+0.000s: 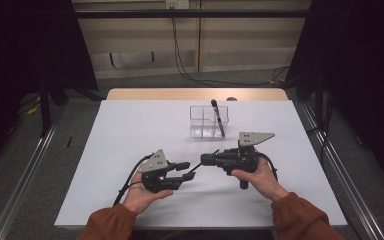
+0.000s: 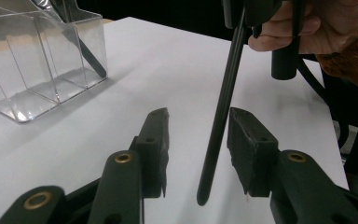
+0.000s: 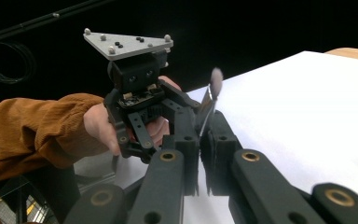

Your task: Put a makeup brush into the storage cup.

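The pen (image 1: 196, 168) hangs between my two grippers in the high view, on my side of the clear organizer (image 1: 208, 121), which already holds another pen (image 1: 218, 117). In the left gripper view my left gripper (image 2: 198, 140) stands released around the shaft, so I judge this a handover calling for a close. In the right gripper view my right gripper (image 3: 204, 140) is clenched on it; no writing is readable.

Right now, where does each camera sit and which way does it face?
High view: above the person's side, looking forward and down on the white table; forearms, both tools.
Left gripper view: on the left tool, toward the clear organizer; right hand.
Right gripper view: on the right tool, facing the left tool, sleeve.
Shared: the black pen.
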